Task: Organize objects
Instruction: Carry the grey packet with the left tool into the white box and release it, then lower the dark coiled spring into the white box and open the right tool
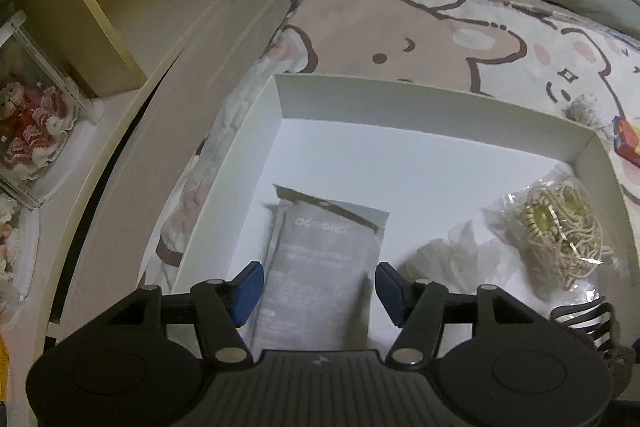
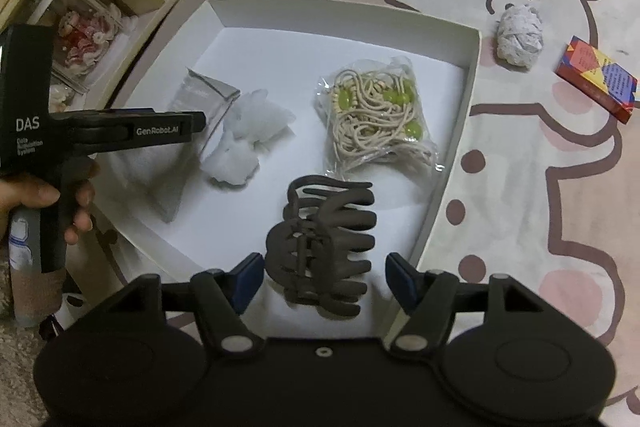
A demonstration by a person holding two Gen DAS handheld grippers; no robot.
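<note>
A shallow white box [image 1: 420, 107] lies on the bed. A grey foil packet [image 1: 320, 267] lies flat on its floor, between the blue pads of my left gripper [image 1: 319, 287], which stands open without pressing it. In the right wrist view a dark hair claw clip [image 2: 320, 247] rests on the floor of the box [image 2: 344, 13]. My right gripper [image 2: 325, 279] is open around the clip, with a small gap at each pad. A hand [image 2: 60, 195] holds the left gripper's handle at that view's left edge. The clip [image 1: 584, 323] also shows at the left wrist view's lower right.
The box also holds a clear bag of beige cord with green beads [image 2: 376, 119] and a crumpled white wrapper [image 2: 248, 135]. Outside it, on the bear-print bedding [image 2: 540, 187], lie a white ball [image 2: 520, 39] and a red carton [image 2: 600, 79]. A shelf with crochet dolls [image 1: 32, 123] stands left.
</note>
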